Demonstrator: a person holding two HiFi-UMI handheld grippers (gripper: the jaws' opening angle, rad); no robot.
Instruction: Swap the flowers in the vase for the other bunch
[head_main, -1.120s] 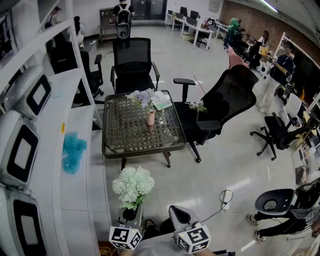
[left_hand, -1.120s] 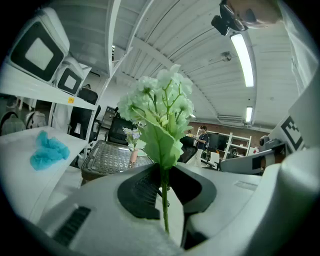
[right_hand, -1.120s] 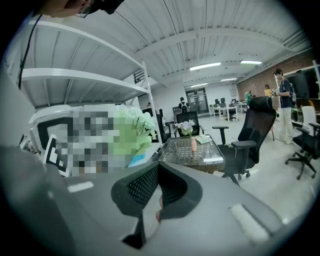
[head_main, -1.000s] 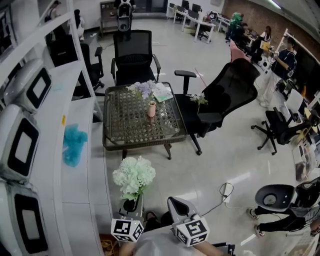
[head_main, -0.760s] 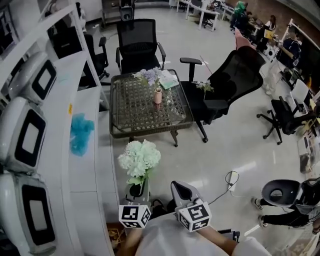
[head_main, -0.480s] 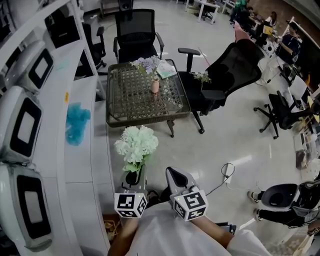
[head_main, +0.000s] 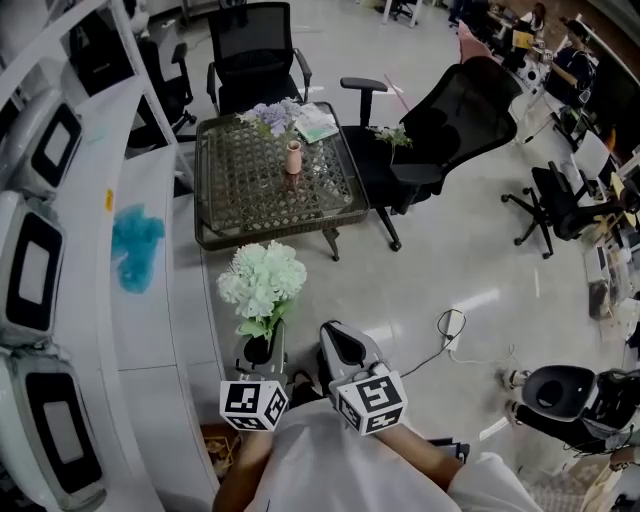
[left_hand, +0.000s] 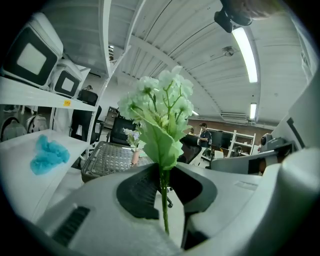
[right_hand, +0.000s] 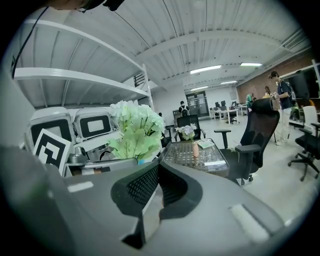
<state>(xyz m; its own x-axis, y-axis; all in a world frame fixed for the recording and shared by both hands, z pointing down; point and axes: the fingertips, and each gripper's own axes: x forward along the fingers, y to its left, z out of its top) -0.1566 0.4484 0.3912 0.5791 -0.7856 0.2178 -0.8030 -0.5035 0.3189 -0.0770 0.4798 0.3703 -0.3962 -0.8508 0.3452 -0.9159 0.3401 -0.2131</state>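
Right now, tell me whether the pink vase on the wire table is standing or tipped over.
Upright: the pink vase stands on its base on the wire table, with its neck pointing up.

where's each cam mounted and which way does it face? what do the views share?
Head view: on the person's head, steeply down at floor and table; left gripper, right gripper at bottom.
Left gripper view: on left gripper, facing the table; own jaws, starting to open, on the bouquet stem.
Right gripper view: on right gripper, facing the table; own jaws shut, empty.
Shared: table, vase, bouquet in all three.
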